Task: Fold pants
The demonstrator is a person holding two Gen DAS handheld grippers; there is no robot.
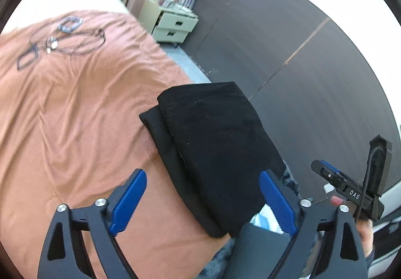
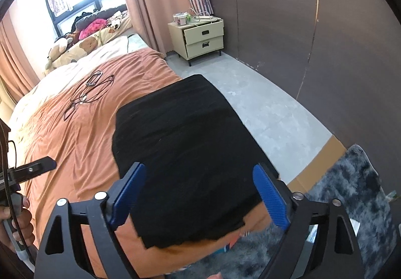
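Pants (image 1: 213, 153) lie folded in a compact stack at frame centre, on the bed (image 1: 75, 116) edge. Both my claws, left (image 1: 203, 201) and right (image 2: 200, 196), gape apart, holding nothing. I'd judge folding nearly done; best press the stack flat and square its edges.

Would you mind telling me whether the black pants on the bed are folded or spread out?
Folded: the black pants lie as a compact stacked rectangle with layered edges on the orange bedspread.

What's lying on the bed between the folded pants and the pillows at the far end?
In the right wrist view, a loose tangle of black cables lies on the orange bedspread between the folded black pants and the pillows; otherwise bare bedding.
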